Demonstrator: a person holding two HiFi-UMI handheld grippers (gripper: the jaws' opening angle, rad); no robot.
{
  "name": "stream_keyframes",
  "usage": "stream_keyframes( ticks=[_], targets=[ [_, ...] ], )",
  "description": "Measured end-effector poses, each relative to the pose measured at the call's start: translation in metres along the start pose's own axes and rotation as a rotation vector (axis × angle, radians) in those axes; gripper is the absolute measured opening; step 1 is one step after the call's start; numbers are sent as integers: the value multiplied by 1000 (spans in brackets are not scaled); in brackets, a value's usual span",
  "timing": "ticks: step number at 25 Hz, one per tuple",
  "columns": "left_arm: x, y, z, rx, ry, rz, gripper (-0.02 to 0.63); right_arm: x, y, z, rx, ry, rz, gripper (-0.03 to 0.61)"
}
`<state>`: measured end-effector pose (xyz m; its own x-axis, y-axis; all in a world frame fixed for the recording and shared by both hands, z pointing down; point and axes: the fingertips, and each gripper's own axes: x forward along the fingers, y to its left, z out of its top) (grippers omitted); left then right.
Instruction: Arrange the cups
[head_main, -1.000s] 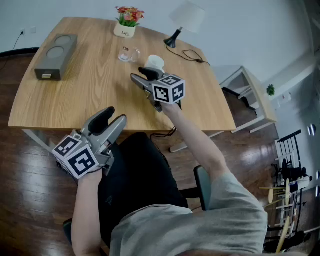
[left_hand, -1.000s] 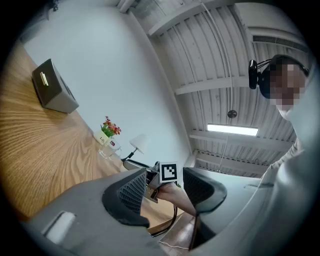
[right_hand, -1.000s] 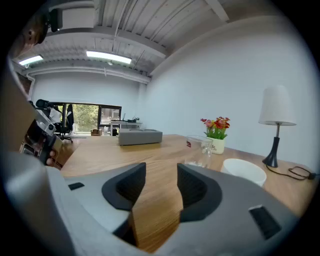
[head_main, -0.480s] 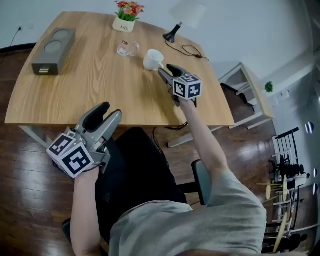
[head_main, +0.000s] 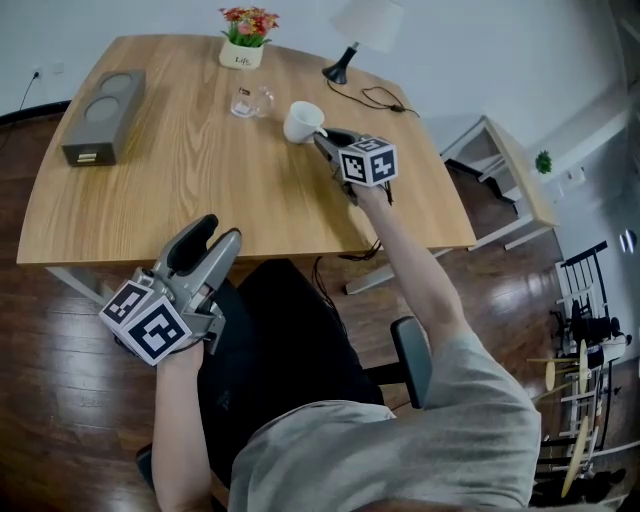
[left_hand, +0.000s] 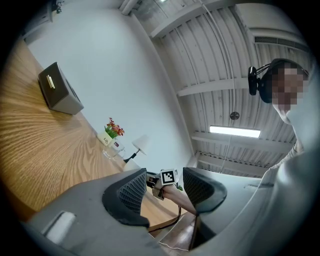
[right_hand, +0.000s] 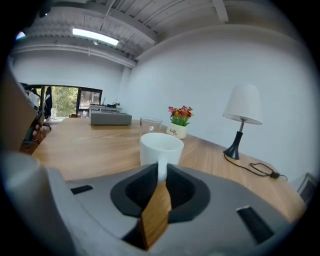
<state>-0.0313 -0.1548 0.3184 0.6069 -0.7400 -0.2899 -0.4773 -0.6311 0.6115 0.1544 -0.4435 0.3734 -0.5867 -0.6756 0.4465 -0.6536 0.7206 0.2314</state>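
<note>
Two grippers are in view, one in each of the person's hands. Nearest, by the front edge of the light wooden worktop (head_main: 180, 190), the left gripper (head_main: 218, 236) has its grey jaws wide apart with nothing between them.

Farther in, toward the worktop's right side, the right gripper (head_main: 328, 140) reaches out at the end of a stretched arm. Its jaws have just been closing and are now nearly together, pinching the handle of the white ceramic mug (head_main: 302, 120). The mug stands upright on the wood with its handle turned toward that gripper.

Just beyond the mug and to its left stands a clear glass cup (head_main: 250, 100), near it but not touching. Well to the left sits a grey rectangular box with two round recesses on top (head_main: 102, 115).

At the far edge are a small white pot of red flowers (head_main: 243, 52) and a table lamp with a black base and white shade (head_main: 362, 30). The lamp's thin black cable (head_main: 385, 98) trails off to the right.
</note>
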Motion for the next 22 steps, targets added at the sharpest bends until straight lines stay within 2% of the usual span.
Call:
stream_keyframes(
  ticks=[4, 9, 14, 19, 22],
  targets=[
    [0, 0, 0, -6, -2, -6, 239, -12, 22, 7, 52, -46, 80, 61],
    [1, 0, 0, -20, -9, -10, 239, -4, 82, 29, 144, -103, 282, 61],
    [0, 1, 4, -28, -24, -7, 239, 34, 134, 67, 229, -133, 443, 61],
    [-4, 6, 11, -53, -55, -8, 239, 82, 176, 112, 221, -163, 523, 61],
    [-8, 9, 16, -72, -76, -10, 239, 109, 187, 145, 234, -213, 535, 61]
  ],
)
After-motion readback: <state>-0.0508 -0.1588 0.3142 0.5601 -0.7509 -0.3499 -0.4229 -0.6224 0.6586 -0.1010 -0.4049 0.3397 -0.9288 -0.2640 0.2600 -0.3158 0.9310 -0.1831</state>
